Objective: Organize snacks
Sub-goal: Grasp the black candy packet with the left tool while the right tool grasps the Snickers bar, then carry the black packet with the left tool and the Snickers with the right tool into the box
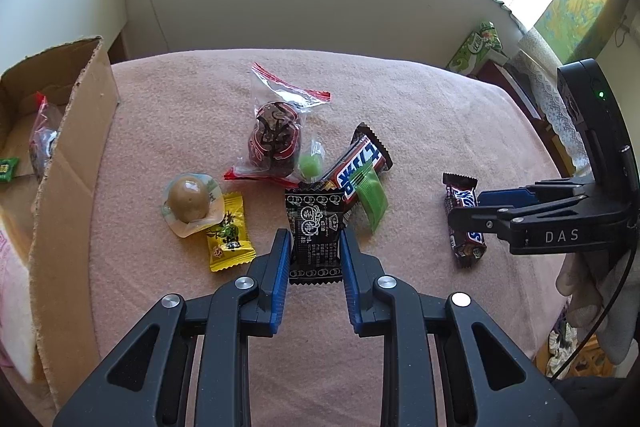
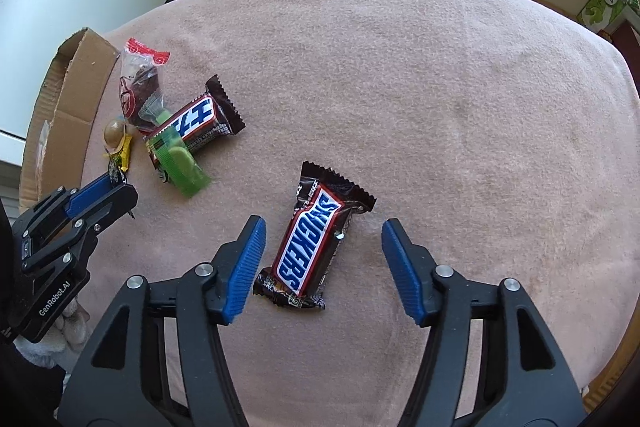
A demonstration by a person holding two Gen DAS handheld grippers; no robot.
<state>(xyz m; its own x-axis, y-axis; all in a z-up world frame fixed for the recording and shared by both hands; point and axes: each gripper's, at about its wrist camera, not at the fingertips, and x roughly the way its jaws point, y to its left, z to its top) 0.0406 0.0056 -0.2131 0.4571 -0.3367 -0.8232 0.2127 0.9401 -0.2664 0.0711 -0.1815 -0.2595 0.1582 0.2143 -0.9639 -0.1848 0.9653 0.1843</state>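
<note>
Snacks: wrapped sweets and bars lie scattered on a pink fleece cloth (image 2: 400,67) covering the table.
Left gripper (image 1: 316,251): black frame with blue ribbed pads, jaws closed on a black foil sachet with white print (image 1: 314,231); the pads press both of its side edges while it lies on the cloth.
Right gripper (image 2: 324,247): same build, jaws standing apart on either side of a small brown Snickers bar (image 2: 310,243); neither pad touches the wrapper, which lies flat on the cloth.
Beside the sachet: a yellow wrapped candy (image 1: 230,237) to the left in the left wrist view, touching a clear cup of brown jelly (image 1: 190,205).
Beyond the sachet: a larger brown Snickers bar (image 1: 358,163) with a green translucent sachet (image 1: 372,197) lying across it, and a small round green candy in clear wrap (image 1: 311,165).
Farther back: a clear bag with red ends holding a dark round cake (image 1: 276,139).
Left edge: an open brown cardboard box (image 1: 76,131) stands on the cloth, with a red-ended clear bag (image 1: 42,139) and a green wrapper (image 1: 8,169) inside.
Background: a green patterned carton (image 1: 476,51) stands beyond the table's far right corner.
Operator: a pale gloved hand (image 1: 588,291) shows behind the right gripper.
</note>
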